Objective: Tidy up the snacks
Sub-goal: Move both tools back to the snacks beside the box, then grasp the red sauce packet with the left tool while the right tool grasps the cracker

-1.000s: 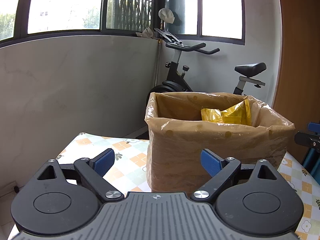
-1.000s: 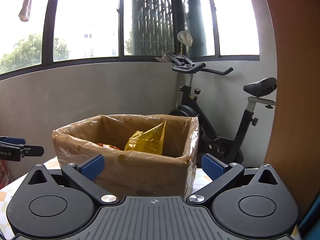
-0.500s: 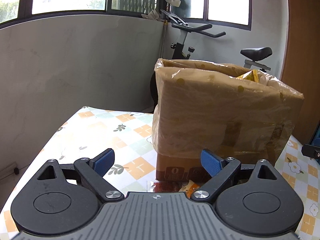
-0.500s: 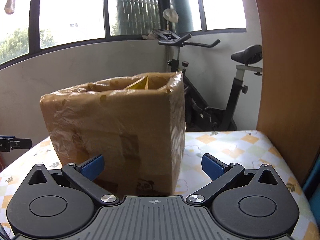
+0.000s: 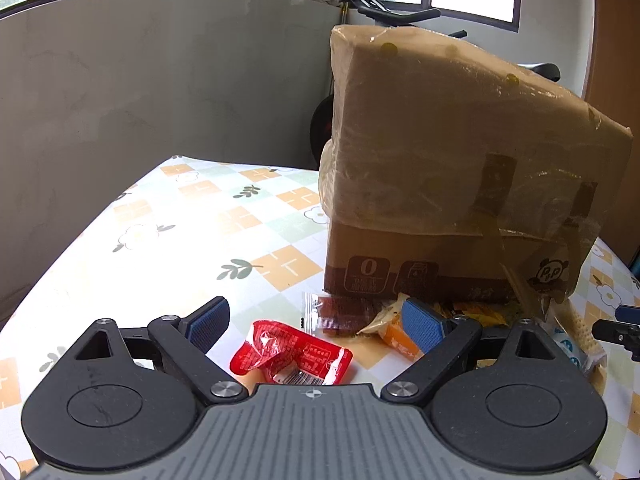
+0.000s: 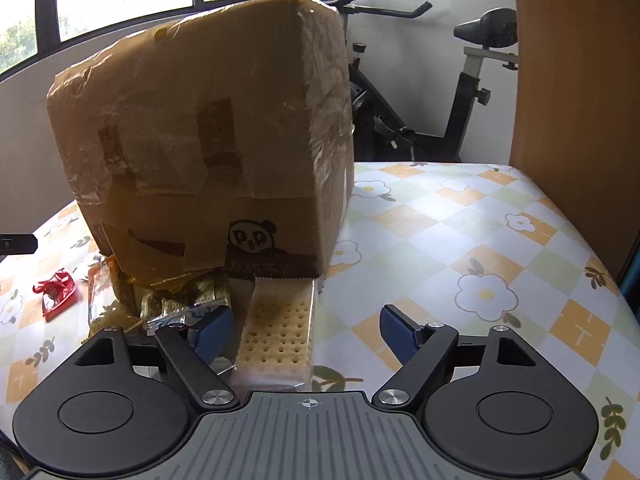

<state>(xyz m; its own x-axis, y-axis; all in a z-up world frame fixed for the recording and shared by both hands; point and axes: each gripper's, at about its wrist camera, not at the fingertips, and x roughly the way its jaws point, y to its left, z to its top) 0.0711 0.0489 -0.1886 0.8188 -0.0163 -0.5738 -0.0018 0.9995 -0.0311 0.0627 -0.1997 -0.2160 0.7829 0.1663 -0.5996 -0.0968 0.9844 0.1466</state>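
Left tool agape; red packet between, cardboard box ahead.

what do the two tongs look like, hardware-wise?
Both match. The left tongs and right tongs have black linkage arms with silver pivot screws, blue ribbed fingertip pads, triangular cut-outs, round black housings and a grey ribbed body bearing a small crosshair mark. No cables or sleeves are visible.

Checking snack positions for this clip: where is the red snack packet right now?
In the left wrist view the red snack packet lies on the tablecloth between the open left gripper fingers, before the cardboard box.
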